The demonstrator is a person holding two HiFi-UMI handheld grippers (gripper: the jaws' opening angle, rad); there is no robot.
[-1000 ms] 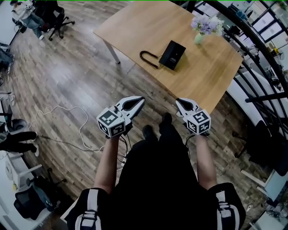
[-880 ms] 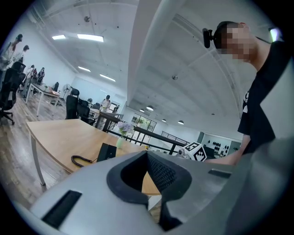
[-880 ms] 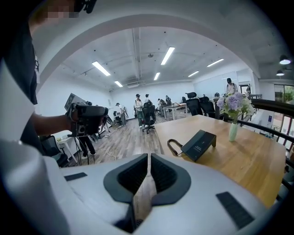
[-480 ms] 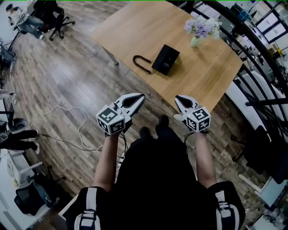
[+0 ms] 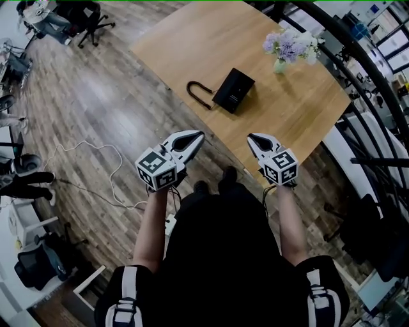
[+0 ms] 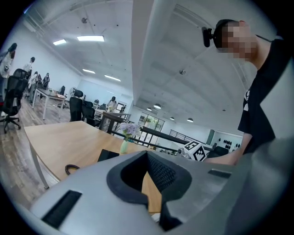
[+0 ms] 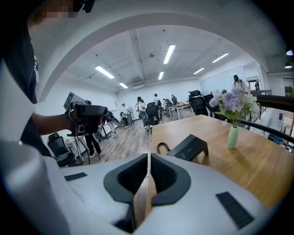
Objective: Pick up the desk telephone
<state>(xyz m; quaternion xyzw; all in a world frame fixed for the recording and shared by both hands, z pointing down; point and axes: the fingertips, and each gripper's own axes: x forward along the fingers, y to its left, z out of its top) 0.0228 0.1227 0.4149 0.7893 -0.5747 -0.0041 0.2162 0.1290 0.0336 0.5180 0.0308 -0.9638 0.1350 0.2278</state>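
Desk telephone (image 5: 233,90): black, on the surface (image 5: 185,38), untouched.
Vase (image 5: 280,65): holds purple and white flowers (image 5: 291,43).
Left tool (image 5: 198,135): clenched, empty.
Right tool (image 5: 252,137): clenched, empty.

I held my left gripper (image 5: 199,135) and my right gripper (image 5: 251,136) side by side over the wooden floor (image 5: 83,96). Each had its jaws together with nothing between them, and both were short of the counter's (image 5: 192,32) near corner. The black desk telephone (image 5: 233,90) lay on the counter close to its near left edge, about midway along it, with its cord (image 5: 198,94) looped beside it toward that edge. A pale green vase of lilac flowers (image 5: 287,50) stood near the far right edge, well apart from the telephone. A white cable (image 5: 96,144) trailed across the floor to my left. An office chair (image 5: 92,16) stood beyond the counter's left corner.
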